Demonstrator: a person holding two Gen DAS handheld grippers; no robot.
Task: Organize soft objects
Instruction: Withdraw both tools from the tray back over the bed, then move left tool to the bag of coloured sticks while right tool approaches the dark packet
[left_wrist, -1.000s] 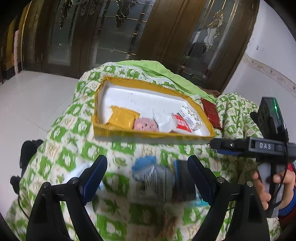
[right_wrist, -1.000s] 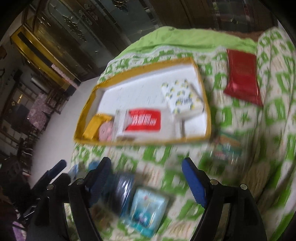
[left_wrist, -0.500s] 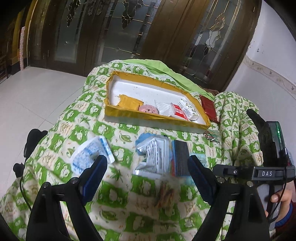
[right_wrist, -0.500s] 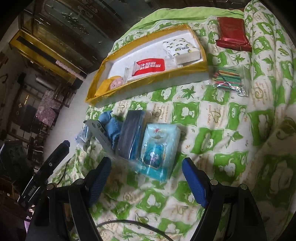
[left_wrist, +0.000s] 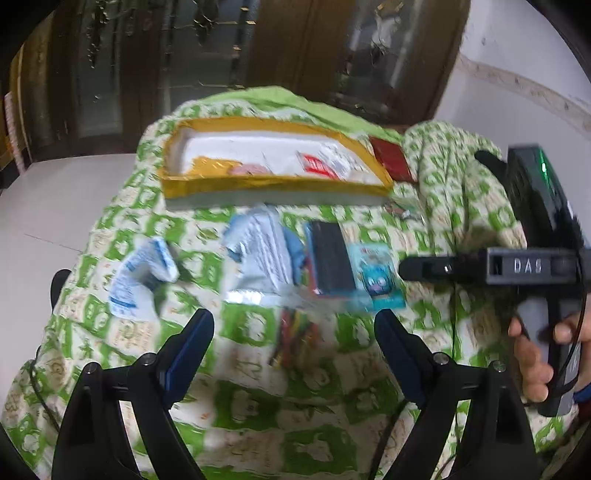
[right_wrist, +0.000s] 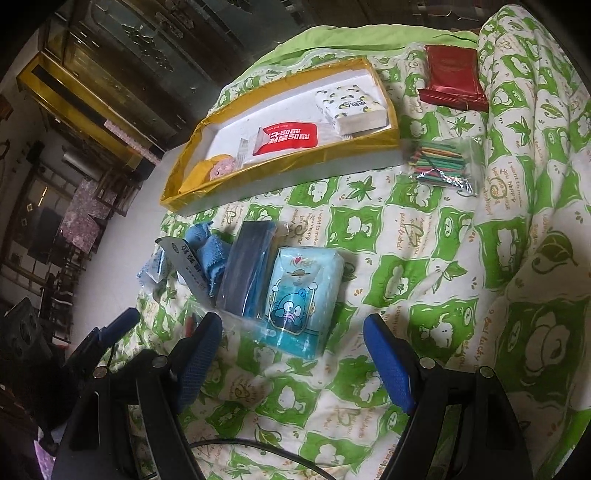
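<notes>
A yellow-rimmed tray (right_wrist: 280, 168) (left_wrist: 258, 182) at the far side of the green-patterned quilt holds a red packet (right_wrist: 286, 137), a dotted tissue pack (right_wrist: 351, 107), a pink item and a yellow packet. Nearer lie a light blue cartoon tissue pack (right_wrist: 299, 295) (left_wrist: 376, 273), a dark blue pack (right_wrist: 245, 273) (left_wrist: 328, 258), a blue cloth in a clear bag (right_wrist: 207, 258) (left_wrist: 258, 251) and a white-blue packet (left_wrist: 142, 280). My right gripper (right_wrist: 291, 363) is open and empty just before the cartoon pack. My left gripper (left_wrist: 295, 354) is open and empty, over a bag of coloured sticks (left_wrist: 295, 336).
A dark red pouch (right_wrist: 452, 79) (left_wrist: 391, 162) lies right of the tray. A second bag of coloured sticks (right_wrist: 441, 166) lies by the tray's right corner. The right hand and its gripper body (left_wrist: 532, 273) show in the left wrist view. The quilt drops off to floor on the left.
Both grippers have pulled back from the tray over the last second, so the loose packs near the front came into view. Both stayed open and empty.
</notes>
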